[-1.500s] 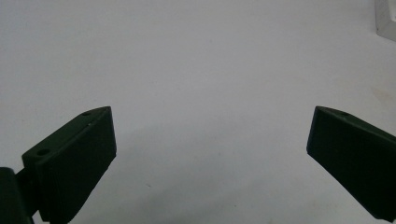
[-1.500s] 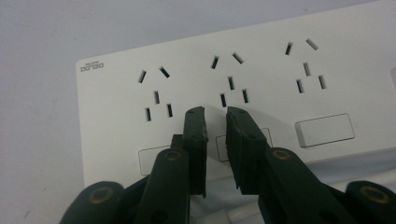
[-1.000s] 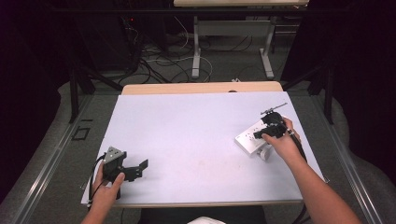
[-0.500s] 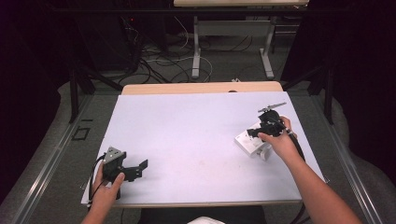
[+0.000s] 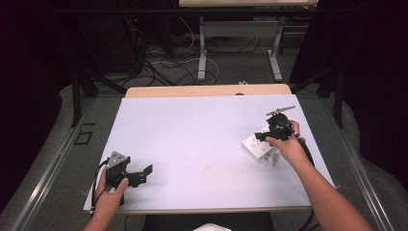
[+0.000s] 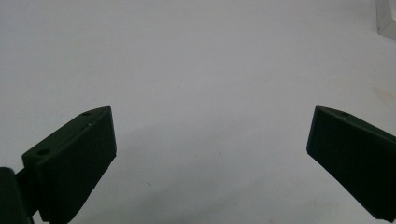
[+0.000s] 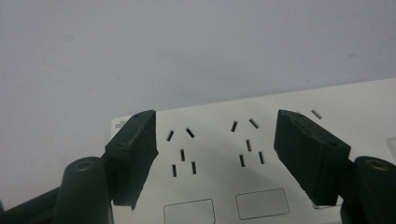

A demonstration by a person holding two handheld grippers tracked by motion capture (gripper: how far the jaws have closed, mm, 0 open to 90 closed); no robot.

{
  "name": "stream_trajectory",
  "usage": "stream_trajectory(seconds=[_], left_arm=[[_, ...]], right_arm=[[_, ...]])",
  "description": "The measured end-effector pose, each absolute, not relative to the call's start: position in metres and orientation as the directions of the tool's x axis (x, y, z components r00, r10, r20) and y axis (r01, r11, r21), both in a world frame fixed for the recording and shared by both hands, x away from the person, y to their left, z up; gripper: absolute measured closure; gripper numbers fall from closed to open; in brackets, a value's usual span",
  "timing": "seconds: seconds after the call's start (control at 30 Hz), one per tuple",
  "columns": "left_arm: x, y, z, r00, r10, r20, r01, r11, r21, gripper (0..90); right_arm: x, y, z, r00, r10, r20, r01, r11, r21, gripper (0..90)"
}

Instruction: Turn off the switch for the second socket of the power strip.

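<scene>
The right gripper is held over the white power strip at the table's right side; its jaws have just been opening and stand apart, gripping nothing. The smooth plastic strip is flat, with slotted sockets. The left gripper is spread wide, empty.

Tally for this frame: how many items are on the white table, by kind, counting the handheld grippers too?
White power strip: 1
Black handheld grippers: 2, the left gripper and the right gripper, both with fingers apart
Total: 3, all on or over the white table
</scene>
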State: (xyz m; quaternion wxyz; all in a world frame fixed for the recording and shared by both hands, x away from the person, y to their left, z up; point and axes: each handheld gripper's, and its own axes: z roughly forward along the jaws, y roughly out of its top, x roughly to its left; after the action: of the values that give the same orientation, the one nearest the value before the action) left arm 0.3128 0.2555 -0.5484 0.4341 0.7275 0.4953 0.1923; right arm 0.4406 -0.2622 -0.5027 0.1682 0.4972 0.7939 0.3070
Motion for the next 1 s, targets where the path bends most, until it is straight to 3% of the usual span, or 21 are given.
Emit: stream_trajectory(seconds=[0.37,0.67,1.0], left_arm=[[0.313,0.256,-0.548,0.434,0.888,-0.152,0.555,-0.131,0.821,1.5],[0.313,0.255,-0.548,0.435,0.888,-0.152,0.554,-0.130,0.822,1.5],[0.312,0.256,-0.548,0.433,0.889,-0.148,0.552,-0.131,0.824,1.5]], right_arm=[[0.429,-0.264,-0.494,-0.466,0.884,0.026,0.653,0.324,0.685,25.5],[0.412,-0.265,-0.484,-0.474,0.880,0.043,0.620,0.298,0.726,15.5],[0.389,-0.261,-0.474,-0.518,0.855,0.019,0.530,0.304,0.792,9.9]])
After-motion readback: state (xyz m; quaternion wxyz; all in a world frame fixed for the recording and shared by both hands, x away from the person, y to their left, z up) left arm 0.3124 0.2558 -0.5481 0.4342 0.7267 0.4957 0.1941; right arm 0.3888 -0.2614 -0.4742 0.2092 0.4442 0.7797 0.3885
